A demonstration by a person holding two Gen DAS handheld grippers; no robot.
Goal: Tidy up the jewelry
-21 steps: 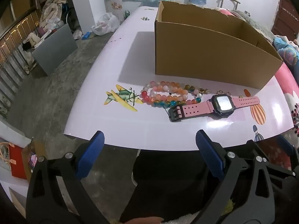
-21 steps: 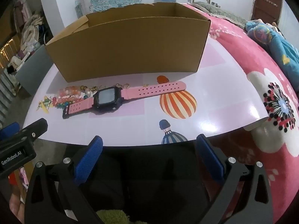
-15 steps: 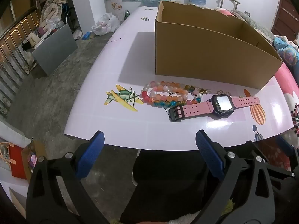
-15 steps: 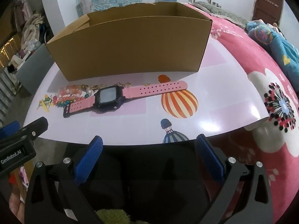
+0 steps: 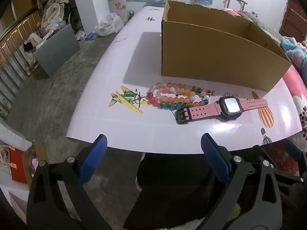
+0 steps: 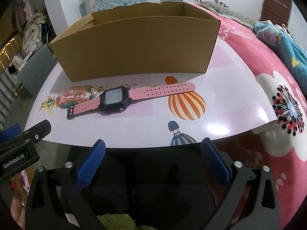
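A pink-strapped watch with a black case [image 5: 222, 108] [image 6: 122, 97] lies flat on the white table. Coloured bead bracelets [image 5: 172, 95] [image 6: 74, 95] lie in a heap just left of it, with small gold pieces [image 6: 130, 85] behind the watch. An open cardboard box [image 5: 216, 57] [image 6: 138, 46] stands behind them. My left gripper [image 5: 153, 145] is open and empty, short of the table's near edge. My right gripper [image 6: 153, 147] is open and empty, also short of the near edge, right of the watch.
The white table [image 5: 124, 57] [image 6: 230, 99] bears printed plane and balloon pictures. A pink flowered bed cover [image 6: 268, 76] lies to the right. A grey panel [image 5: 57, 48], bags and clutter stand on the concrete floor to the left.
The right wrist view has shifted slightly, so the watch and box sit a little further right and closer. The left gripper has not visibly moved.
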